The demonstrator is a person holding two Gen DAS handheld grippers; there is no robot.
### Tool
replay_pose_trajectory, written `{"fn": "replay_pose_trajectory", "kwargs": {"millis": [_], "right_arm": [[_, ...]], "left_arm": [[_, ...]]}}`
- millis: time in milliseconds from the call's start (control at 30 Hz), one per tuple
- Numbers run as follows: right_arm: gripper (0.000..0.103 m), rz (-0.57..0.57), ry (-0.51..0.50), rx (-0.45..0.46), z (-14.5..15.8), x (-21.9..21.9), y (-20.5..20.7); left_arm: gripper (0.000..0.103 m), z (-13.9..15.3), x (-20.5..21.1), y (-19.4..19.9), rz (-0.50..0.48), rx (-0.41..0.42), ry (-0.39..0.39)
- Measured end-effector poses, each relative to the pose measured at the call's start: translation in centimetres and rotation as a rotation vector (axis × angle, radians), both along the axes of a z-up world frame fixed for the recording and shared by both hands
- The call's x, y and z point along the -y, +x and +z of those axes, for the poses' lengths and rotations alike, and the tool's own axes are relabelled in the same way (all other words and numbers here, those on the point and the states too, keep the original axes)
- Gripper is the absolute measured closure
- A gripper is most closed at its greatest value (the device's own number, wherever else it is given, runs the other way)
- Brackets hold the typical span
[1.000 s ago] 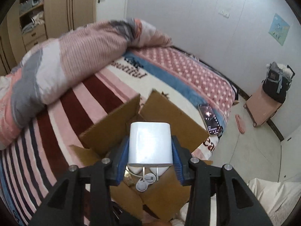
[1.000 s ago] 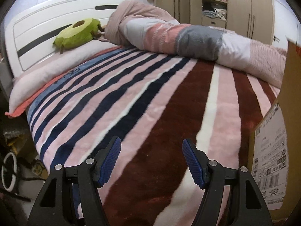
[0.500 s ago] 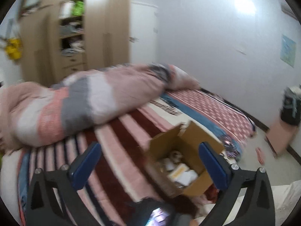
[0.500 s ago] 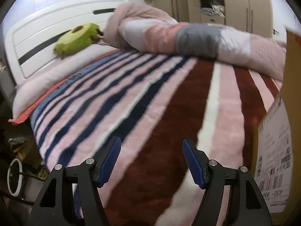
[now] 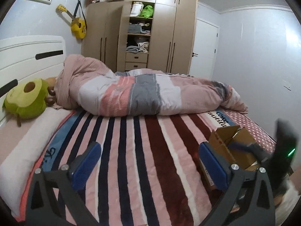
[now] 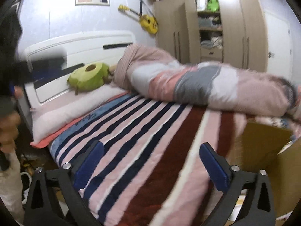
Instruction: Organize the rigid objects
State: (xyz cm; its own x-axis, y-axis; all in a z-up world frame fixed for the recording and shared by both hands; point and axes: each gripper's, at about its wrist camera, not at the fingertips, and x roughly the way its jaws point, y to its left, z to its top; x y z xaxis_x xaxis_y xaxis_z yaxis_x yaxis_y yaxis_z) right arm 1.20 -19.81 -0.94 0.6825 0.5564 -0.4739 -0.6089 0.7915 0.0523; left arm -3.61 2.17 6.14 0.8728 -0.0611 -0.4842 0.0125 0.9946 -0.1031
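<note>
My left gripper [image 5: 149,163] is wide open and empty above the striped blanket [image 5: 135,150]. The open cardboard box [image 5: 231,146] stands on the bed at the right, just behind my right blue pad; its contents are hidden. My right gripper [image 6: 151,164] is wide open and empty over the same blanket [image 6: 143,143]. The box [image 6: 263,150] also shows at the right in the right wrist view, blurred. The other gripper shows as a dark blurred shape at the right edge of the left wrist view [image 5: 284,150].
A rolled pink and grey duvet [image 5: 143,96] lies across the far side of the bed. A green plush cushion [image 5: 26,99] rests by the white headboard [image 5: 28,60]. A wardrobe [image 5: 146,35] with open shelves stands behind. Cables lie on the floor [image 6: 26,167] left of the bed.
My left gripper let go of the white charger block over the box, opened wide, then lifted and swung left to face the headboard. My right gripper rose and pulled back, still open.
</note>
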Motion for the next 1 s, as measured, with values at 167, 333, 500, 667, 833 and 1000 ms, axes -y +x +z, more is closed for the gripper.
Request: {"fn": "replay_pose_trajectory", "kwargs": {"millis": [167, 333, 500, 667, 833, 1000], "right_arm": [[0.000, -0.018, -0.003, 0.056, 3.0, 4.5, -0.6], [0.000, -0.023, -0.015, 0.078, 4.1, 7.0, -1.2], [0.000, -0.022, 0.009, 0.065, 3.8, 7.7, -1.2], [0.000, -0.004, 0.018, 0.011, 2.5, 7.3, -0.2], [0.000, -0.008, 0.023, -0.003, 1.9, 7.0, 0.2], [0.000, -0.013, 0.033, -0.007, 1.9, 7.2, 0.2]], "left_arm": [[0.001, -2.8, 1.2, 1.2, 0.013, -0.036, 0.003], [0.001, -4.6, 2.5, 2.9, 0.018, -0.071, -0.014], [0.001, -5.6, 3.5, 3.9, 0.017, -0.082, -0.011], [0.001, -5.8, 4.0, 4.4, 0.013, -0.089, -0.003], [0.001, -6.0, 4.2, 4.4, 0.014, -0.092, -0.007], [0.001, -6.1, 4.2, 4.5, 0.016, -0.089, -0.004]]}}
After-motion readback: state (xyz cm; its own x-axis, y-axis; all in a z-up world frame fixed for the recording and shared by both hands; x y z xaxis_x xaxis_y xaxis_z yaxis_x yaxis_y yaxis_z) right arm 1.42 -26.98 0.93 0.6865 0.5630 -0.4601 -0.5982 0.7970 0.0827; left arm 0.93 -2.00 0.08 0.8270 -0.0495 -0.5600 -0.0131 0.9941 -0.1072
